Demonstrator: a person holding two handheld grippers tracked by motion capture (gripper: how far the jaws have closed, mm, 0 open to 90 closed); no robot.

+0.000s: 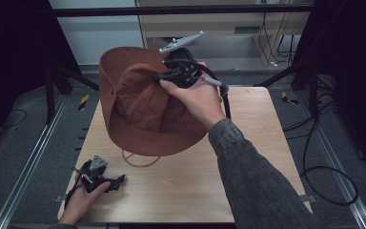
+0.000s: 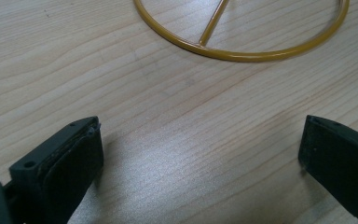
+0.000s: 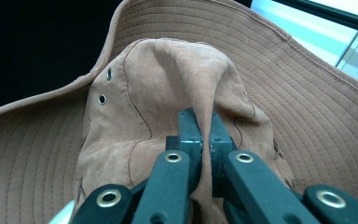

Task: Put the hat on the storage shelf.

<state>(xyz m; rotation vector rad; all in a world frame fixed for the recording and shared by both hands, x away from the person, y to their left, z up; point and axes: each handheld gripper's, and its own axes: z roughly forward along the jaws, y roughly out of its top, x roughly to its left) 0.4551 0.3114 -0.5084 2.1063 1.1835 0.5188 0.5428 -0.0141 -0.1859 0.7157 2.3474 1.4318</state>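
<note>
Right gripper point(image 1: 164, 76) pinching crown fold of brown wide-brimmed suede hat point(image 1: 138, 109), lifting it above light wooden table point(image 1: 248, 143). Keeping pinch firm, lowering crown squarely over yellow wire ring stand point(image 1: 140, 161). Left gripper point(image 1: 120, 180) resting released nearby.

The high view is dimly lit, its surroundings lost in darkness. A soft sheen is seen on the table point(image 2: 177, 158) between blurred near jaws.

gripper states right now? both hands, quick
Left gripper: open, nothing between its jaws, low over the table near the yellow ring.
Right gripper: closed on a fold of the brown hat, held up off the table.
</note>
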